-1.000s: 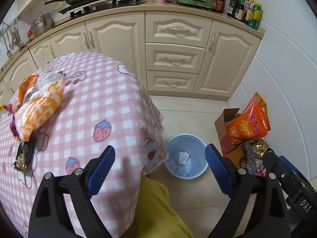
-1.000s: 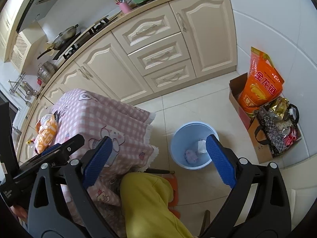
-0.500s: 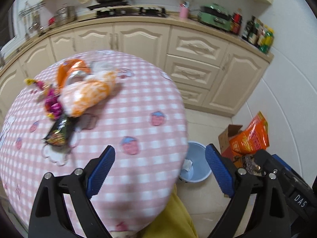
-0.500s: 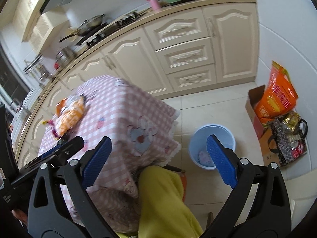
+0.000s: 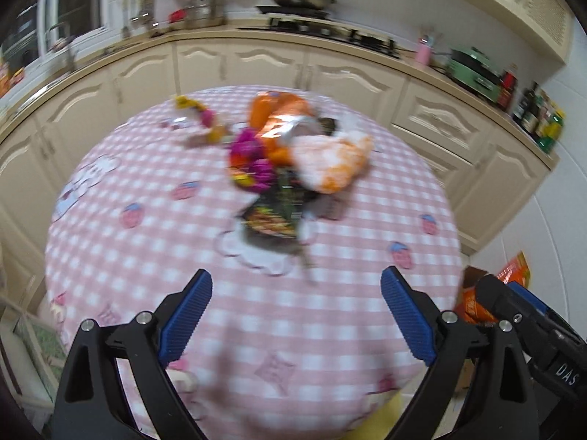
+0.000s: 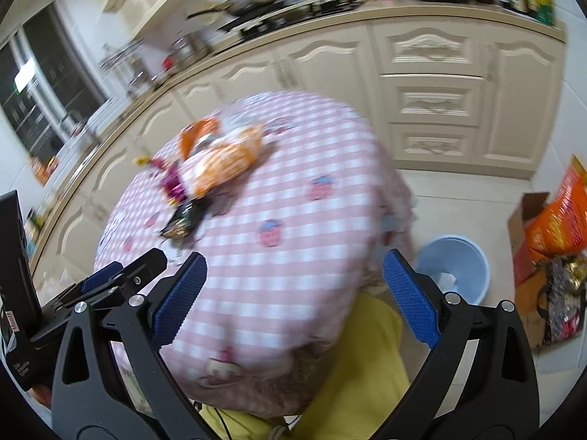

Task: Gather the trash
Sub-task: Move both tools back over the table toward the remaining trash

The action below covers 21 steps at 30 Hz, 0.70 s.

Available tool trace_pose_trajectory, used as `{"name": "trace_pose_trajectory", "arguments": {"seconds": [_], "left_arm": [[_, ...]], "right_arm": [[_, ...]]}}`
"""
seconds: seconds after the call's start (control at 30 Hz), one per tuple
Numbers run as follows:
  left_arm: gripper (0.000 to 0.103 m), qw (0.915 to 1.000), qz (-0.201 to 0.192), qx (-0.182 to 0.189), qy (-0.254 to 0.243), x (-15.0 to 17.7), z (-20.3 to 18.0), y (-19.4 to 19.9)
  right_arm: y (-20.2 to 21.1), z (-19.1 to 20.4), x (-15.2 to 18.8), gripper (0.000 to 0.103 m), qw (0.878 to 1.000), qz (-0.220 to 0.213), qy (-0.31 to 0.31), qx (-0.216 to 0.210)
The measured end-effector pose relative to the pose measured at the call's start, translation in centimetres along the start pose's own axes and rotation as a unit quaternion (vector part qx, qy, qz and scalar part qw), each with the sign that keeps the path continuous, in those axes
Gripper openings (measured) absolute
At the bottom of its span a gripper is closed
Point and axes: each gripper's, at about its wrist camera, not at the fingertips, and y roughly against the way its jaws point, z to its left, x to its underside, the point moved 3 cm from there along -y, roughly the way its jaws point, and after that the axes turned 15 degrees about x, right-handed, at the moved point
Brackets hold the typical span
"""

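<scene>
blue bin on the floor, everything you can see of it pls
The blue bin is a round, light blue, plastic-looking tub with no lid, standing upright on the tiled floor just right of the draped table. Its near-left rim is hidden behind the right gripper. A crumpled white scrap lies inside. Nothing grips it. The left wrist view doesn't show it.

Right tool (image 6: 291,295) gapes above wrapper-strewn table (image 6: 293,198).

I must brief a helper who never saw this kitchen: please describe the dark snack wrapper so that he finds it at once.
On the pink checked tablecloth lies one heap of trash. The dark snack wrapper is at its near edge, below the orange-and-white bag; it alone is blackish.
</scene>
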Motion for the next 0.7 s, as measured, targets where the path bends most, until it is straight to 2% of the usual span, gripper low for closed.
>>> {"name": "trace_pose_trajectory", "arguments": {"seconds": [0.3,0.43,0.47,0.5,0.57,0.6,0.63,0.7], "left_arm": [[0.091,0.9974,-0.008,-0.041,0.059,0.6,6.6,1.8],[0.091,0.9952,-0.008,-0.049,0.084,0.7,9.2,2.1],[0.091,0.9946,-0.008,-0.05,0.09,0.8,9.8,2.2],[0.091,0.9937,-0.008,-0.051,0.099,0.8,10.5,2.2],[0.091,0.9925,-0.006,-0.054,0.11,0.9,11.5,2.2],[0.091,0.9918,-0.004,-0.056,0.115,1.0,12.1,2.1],[0.091,0.9911,-0.003,-0.059,0.119,1.1,12.5,2.1],[0.091,0.9896,0.0,-0.063,0.129,1.3,13.3,2.0]], "right_arm": [[-2.8,7.8,-0.2,0.095,0.996,0.015,0.076,-0.039],[-4.7,9.6,-0.1,0.094,0.996,0.038,0.074,-0.035],[-5.2,10.1,0.0,0.09,0.995,0.039,0.08,-0.034],[-5.6,10.5,0.1,0.079,0.995,0.04,0.088,-0.026],[-6.8,11.1,0.5,0.066,0.994,0.054,0.091,-0.02],[-7.3,11.2,0.6,0.064,0.994,0.063,0.086,-0.025],[-7.2,11.4,0.5,0.06,0.995,0.051,0.082,-0.018],[-7.1,11.6,0.2,0.035,0.996,0.044,0.077,-0.014]]}}
